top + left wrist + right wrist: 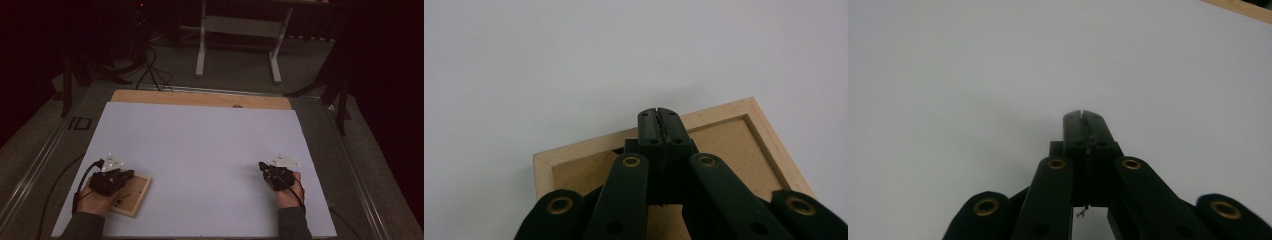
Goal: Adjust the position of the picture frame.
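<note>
A light wooden picture frame [131, 195] lies face down on the white table sheet [200, 150] near its front left corner, brown backing board up. My left gripper [131, 173] hovers over the frame with its jaws pressed together and nothing between them. In the left gripper view the shut tips [658, 112] sit above the frame's far rail [719, 112]. My right gripper [261, 165] rests low over bare sheet at the front right, also shut and empty, and its closed tips [1082, 115] point across plain white surface.
A wooden board edge [200, 97] runs along the far side of the sheet. Beyond it stand the white legs of another table [201, 45] and floor cables [150, 70]. Dark stands flank both sides. A cable [55, 190] trails from the left gripper.
</note>
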`<state>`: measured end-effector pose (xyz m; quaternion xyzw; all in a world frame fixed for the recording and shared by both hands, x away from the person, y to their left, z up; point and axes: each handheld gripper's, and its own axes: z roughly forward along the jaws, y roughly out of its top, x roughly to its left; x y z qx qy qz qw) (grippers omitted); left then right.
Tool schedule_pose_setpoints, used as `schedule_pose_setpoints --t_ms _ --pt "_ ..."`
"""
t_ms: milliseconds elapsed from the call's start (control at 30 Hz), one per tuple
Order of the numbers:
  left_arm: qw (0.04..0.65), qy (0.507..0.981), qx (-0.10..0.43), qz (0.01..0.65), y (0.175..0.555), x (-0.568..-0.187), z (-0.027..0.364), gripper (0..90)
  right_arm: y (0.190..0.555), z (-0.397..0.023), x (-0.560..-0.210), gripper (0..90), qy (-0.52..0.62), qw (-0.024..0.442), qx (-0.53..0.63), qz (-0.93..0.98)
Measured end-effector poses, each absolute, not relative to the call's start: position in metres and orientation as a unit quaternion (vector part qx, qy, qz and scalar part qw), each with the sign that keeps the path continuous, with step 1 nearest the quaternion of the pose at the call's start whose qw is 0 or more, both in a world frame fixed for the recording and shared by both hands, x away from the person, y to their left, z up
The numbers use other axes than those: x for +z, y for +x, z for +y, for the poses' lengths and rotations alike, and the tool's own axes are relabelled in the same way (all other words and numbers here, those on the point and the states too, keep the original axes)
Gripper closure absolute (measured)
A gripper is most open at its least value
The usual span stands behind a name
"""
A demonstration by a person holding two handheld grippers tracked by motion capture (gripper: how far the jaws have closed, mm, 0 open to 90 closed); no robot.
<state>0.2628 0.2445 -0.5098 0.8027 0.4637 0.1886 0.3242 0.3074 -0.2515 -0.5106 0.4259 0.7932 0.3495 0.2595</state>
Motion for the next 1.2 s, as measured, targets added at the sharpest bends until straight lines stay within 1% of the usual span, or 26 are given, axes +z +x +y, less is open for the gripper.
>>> schedule_pose_setpoints --t_ms 300,633,1033,1200 --pt "0.325 0.809 0.192 0.450 0.279 -0.510 0.223 89.8 0.308 -0.249 -0.511 89.6 0.423 0.260 0.350 0.794" --pt "0.308 0.826 0.211 0.422 0.295 -0.509 0.188 89.8 0.309 -0.249 -0.510 89.6 0.425 0.261 0.353 0.792" --pt "0.327 0.830 0.206 0.403 0.308 -0.511 0.150 90.0 0.310 -0.250 -0.509 89.6 0.423 0.263 0.354 0.792" --pt "0.338 0.836 0.202 0.382 0.311 -0.513 0.135 90.0 0.310 -0.249 -0.510 89.6 0.421 0.263 0.353 0.793"
